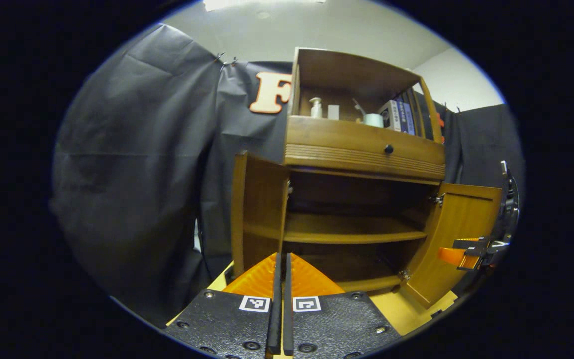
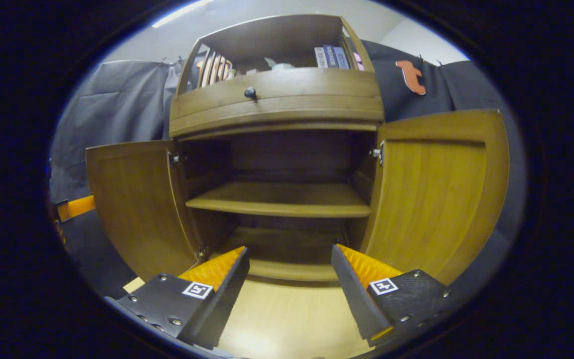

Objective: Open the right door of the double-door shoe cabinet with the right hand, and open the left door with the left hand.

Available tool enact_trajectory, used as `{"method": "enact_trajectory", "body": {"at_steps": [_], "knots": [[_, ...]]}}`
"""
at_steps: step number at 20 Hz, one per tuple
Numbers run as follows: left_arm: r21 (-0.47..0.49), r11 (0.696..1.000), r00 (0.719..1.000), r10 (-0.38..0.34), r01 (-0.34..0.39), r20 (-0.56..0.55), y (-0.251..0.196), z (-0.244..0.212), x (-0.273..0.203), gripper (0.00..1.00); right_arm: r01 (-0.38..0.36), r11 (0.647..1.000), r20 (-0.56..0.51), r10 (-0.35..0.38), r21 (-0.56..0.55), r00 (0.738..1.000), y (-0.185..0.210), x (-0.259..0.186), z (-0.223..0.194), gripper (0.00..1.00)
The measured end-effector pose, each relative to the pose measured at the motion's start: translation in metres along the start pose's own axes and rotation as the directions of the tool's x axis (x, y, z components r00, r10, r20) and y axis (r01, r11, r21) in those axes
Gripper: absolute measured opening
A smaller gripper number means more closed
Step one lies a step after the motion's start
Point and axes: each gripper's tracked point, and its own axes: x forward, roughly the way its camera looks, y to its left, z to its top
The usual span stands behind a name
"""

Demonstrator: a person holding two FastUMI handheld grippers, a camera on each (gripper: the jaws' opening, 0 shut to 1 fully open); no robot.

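The wooden shoe cabinet (image 1: 361, 154) stands with both lower doors swung open, showing an inner shelf (image 2: 282, 199). In the left gripper view its left door (image 1: 257, 214) is nearly edge-on and its right door (image 1: 461, 234) angles outward. My left gripper (image 1: 282, 271) is shut with nothing between its fingers, low in front of the left door. My right gripper (image 2: 289, 262) is open and empty, facing the cabinet's middle between the left door (image 2: 137, 209) and the right door (image 2: 436, 194). The right gripper (image 1: 471, 254) also appears beside the right door.
A drawer with a black knob (image 1: 388, 148) sits above the doors. The open top compartment holds a pump bottle (image 1: 316, 107), a cup (image 1: 373, 119) and boxes (image 1: 396, 115). The cabinet rests on a light wooden base (image 2: 287, 314). Black cloth hangs all round.
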Motion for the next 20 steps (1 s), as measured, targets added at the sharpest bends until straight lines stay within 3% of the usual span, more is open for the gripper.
{"method": "enact_trajectory", "body": {"at_steps": [1,5,10,11,12,13,15,16,17,18,19,20], "knots": [[0.008,1.000,1.000,-0.019,0.018,0.020,-0.010,0.012,0.004,0.03,0.007,1.000,0.036,-0.007,-0.002,0.999,-0.001,-0.004,0.016,0.99],[-0.013,0.993,0.989,-0.114,0.116,0.098,-0.058,0.053,0.024,0.00,0.037,0.999,0.143,-0.035,-0.013,0.989,-0.004,-0.022,0.063,0.98],[-0.037,0.976,0.969,-0.206,0.213,0.137,-0.108,0.078,0.037,0.03,0.080,0.997,0.200,-0.079,0.004,0.977,-0.009,-0.042,0.095,0.98],[-0.036,0.973,0.966,-0.220,0.226,0.138,-0.117,0.080,0.037,0.12,0.087,0.996,0.209,-0.087,0.010,0.974,-0.011,-0.045,0.101,0.98],[-0.032,0.972,0.964,-0.229,0.235,0.136,-0.125,0.082,0.038,0.12,0.094,0.995,0.217,-0.095,0.015,0.972,-0.013,-0.048,0.104,0.98],[-0.028,0.969,0.961,-0.240,0.246,0.135,-0.132,0.083,0.039,0.03,0.102,0.995,0.222,-0.103,0.018,0.970,-0.015,-0.052,0.107,1.00],[-0.019,0.966,0.958,-0.253,0.258,0.136,-0.144,0.086,0.040,0.03,0.120,0.993,0.230,-0.121,0.019,0.966,-0.020,-0.058,0.110,0.98],[-0.015,0.965,0.957,-0.257,0.262,0.136,-0.148,0.087,0.041,0.12,0.126,0.992,0.236,-0.127,0.020,0.963,-0.022,-0.060,0.112,0.98],[-0.012,0.963,0.955,-0.264,0.268,0.133,-0.153,0.085,0.040,0.12,0.133,0.991,0.239,-0.134,0.021,0.962,-0.024,-0.063,0.114,0.98],[-0.010,0.962,0.955,-0.268,0.272,0.129,-0.156,0.085,0.041,0.03,0.138,0.990,0.243,-0.139,0.023,0.960,-0.025,-0.065,0.115,1.00],[-0.010,0.963,0.956,-0.265,0.268,0.124,-0.158,0.083,0.041,0.12,0.142,0.990,0.248,-0.143,0.025,0.958,-0.026,-0.068,0.117,0.98],[-0.009,0.963,0.957,-0.266,0.269,0.117,-0.160,0.082,0.041,0.12,0.145,0.989,0.252,-0.147,0.028,0.957,-0.027,-0.070,0.119,0.98]]}}
